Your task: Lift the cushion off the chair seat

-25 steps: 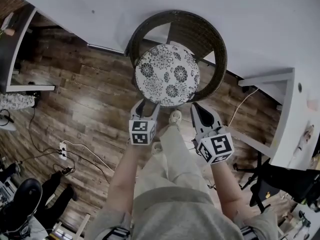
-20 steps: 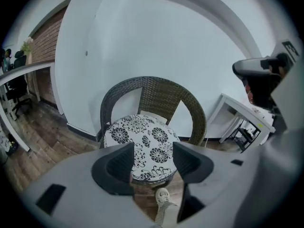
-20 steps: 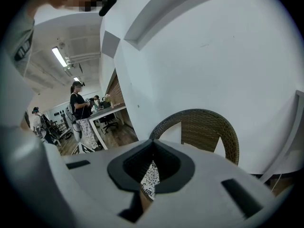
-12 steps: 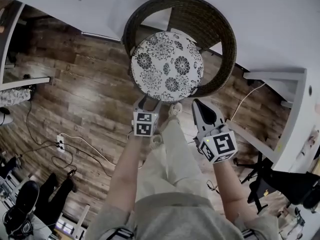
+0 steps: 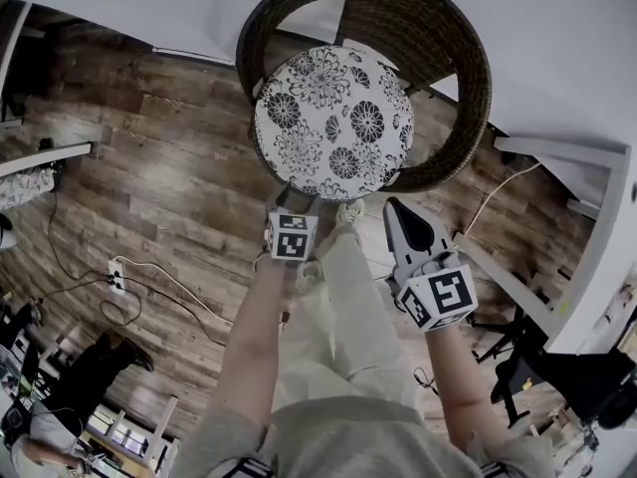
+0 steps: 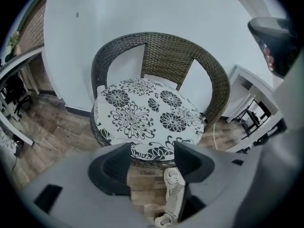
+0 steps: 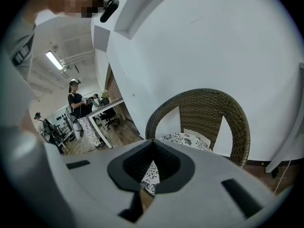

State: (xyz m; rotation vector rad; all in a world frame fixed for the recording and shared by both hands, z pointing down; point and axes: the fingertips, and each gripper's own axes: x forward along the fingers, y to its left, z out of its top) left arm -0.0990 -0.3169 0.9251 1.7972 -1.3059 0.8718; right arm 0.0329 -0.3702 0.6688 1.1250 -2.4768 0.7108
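Nearest us, the left gripper (image 6: 151,150) has just been opening its jaws, and they stand wide apart with nothing between them; through the gap we see only our shoe (image 6: 173,194) and the floor (image 6: 47,127). The right gripper (image 7: 152,142) hangs beside it, jaws closed tip to tip and empty.

Just past the left tips lies the cushion (image 5: 333,118), round and flowered, flat on the seat of the chair (image 5: 468,78). Its near edge sits right on top of the wicker rim (image 6: 142,161) and its far edge lies close to the back (image 6: 166,61). The tips look just short of it, though we cannot tell for sure. Behind the chair is the wall (image 5: 557,18).

We see several ways this could go wrong:

- **Grabbing the rim.** The cushion's edge and the rim lie so close together that a low approach would put a jaw under the wicker instead of under the cushion; closing then would grip the rim too, and lifting would drag or tip the chair.
- **A shallow bite.** A grip that takes only the fabric at the lip would likely slip as the weight comes on.
- **A one-sided lift.** The right jaws are shut and must part before they can take anything; if we lift with the left alone, we expect the cushion to sag, fold and swing from one edge.
- **Catching on the back.** The curved back wraps the far half of the cushion, so pulling up at a slant could catch that edge on the wicker; a lift up and toward us seems safer.
- **Knocking the chair.** Our shoe sits near the chair's base, so a step forward could knock it and shift the cushion off line.
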